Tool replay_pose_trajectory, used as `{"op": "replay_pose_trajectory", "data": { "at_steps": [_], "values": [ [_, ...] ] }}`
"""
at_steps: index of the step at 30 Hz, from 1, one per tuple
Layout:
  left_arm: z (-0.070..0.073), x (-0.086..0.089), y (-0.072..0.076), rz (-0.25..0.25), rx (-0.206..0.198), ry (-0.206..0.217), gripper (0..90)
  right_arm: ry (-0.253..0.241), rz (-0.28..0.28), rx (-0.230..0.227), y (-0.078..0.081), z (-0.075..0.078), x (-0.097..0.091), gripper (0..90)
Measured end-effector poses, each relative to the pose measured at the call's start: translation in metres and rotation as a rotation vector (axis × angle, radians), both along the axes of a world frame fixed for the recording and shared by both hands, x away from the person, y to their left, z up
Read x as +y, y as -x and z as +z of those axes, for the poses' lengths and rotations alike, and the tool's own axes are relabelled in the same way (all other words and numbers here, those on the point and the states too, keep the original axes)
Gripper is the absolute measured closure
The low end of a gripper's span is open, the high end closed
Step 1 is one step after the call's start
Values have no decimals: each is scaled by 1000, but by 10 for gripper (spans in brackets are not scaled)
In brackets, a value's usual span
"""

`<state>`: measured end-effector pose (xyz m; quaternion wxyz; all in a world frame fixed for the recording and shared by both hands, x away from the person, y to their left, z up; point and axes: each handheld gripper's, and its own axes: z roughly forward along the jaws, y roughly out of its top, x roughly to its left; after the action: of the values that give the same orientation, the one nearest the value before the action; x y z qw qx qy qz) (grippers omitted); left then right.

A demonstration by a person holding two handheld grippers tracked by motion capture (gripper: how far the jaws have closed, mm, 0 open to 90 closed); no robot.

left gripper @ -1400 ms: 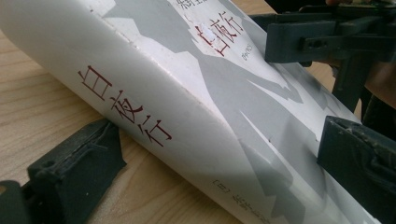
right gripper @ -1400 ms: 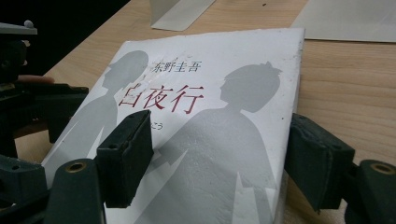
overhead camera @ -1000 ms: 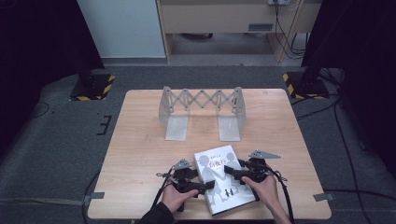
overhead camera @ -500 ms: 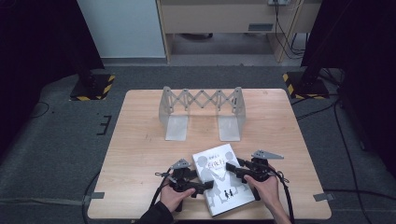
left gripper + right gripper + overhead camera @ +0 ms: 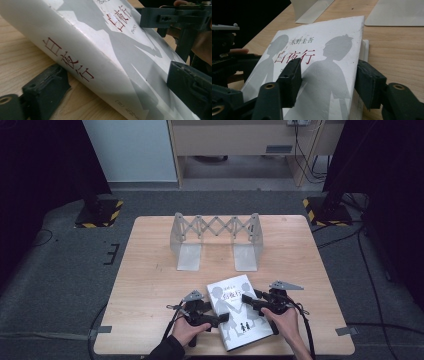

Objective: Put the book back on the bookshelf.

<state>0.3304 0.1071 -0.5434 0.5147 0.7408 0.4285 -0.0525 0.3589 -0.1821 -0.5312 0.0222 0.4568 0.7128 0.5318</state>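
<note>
From the high view, I have a thick white paperback book [image 5: 239, 312] lying flat near the near edge of the tabletop [image 5: 150, 285], a little right of centre and turned slightly off square. My left gripper [image 5: 220, 318] comes at its left long edge, the spine side, and my right gripper [image 5: 248, 301] reaches over its right long edge, the page side. Farther off, an expandable metal book rack [image 5: 216, 240] stands well apart from the book. I judge the book fairly heavy for its size, stiff across the spine but floppy at the cover, with a smooth jacket that could slip, so I would take it by the whole thickness of an edge, not by the cover alone.

In the left gripper view, the book's spine [image 5: 75, 62] runs across between my jaws. One jaw sits low on the tabletop beside the spine, the other stands over the cover; both look apart from the book, so I read these jaws as open wide and holding nothing. The book seems tilted here, though that may be the camera's own lean.

In the right gripper view, the cover [image 5: 322, 72] lies right ahead. One jaw rests over the cover and the other sits outside the page edge [image 5: 364, 50], beside it. There is a gap at the outer jaw, so these jaws are open too, straddling the edge without gripping.
</note>
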Motion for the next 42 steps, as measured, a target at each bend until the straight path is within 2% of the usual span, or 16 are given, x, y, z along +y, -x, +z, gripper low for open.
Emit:
{"op": "replay_pose_trajectory", "data": {
  "at_steps": [2,12,15,22,25,27,30,31,37,42],
  "values": [
    [1,-3,1,14,-5,-20,0,7,7,-2,0,-1,1,380],
    [2,-5,1,31,4,-25,0,11,3,-6,1,-1,3,359],
    [2,-3,0,27,5,-23,11,27,7,-27,2,1,4,362],
    [3,0,-1,25,17,-22,44,27,14,-65,4,7,2,444],
    [7,1,-2,18,27,-23,55,6,11,-82,5,9,1,489],
    [9,2,-2,16,13,-20,57,-20,1,-102,6,12,-1,522],
    [13,4,-2,24,-10,-10,94,-25,0,-129,7,16,-2,523],
    [14,4,-1,24,-23,-12,101,-27,-1,-125,7,16,-2,522],
    [19,5,-1,33,-47,-5,123,-37,-5,-153,8,20,-3,532],
    [28,8,0,57,-109,17,175,-76,-20,-211,10,26,-5,562]
  ]
}}
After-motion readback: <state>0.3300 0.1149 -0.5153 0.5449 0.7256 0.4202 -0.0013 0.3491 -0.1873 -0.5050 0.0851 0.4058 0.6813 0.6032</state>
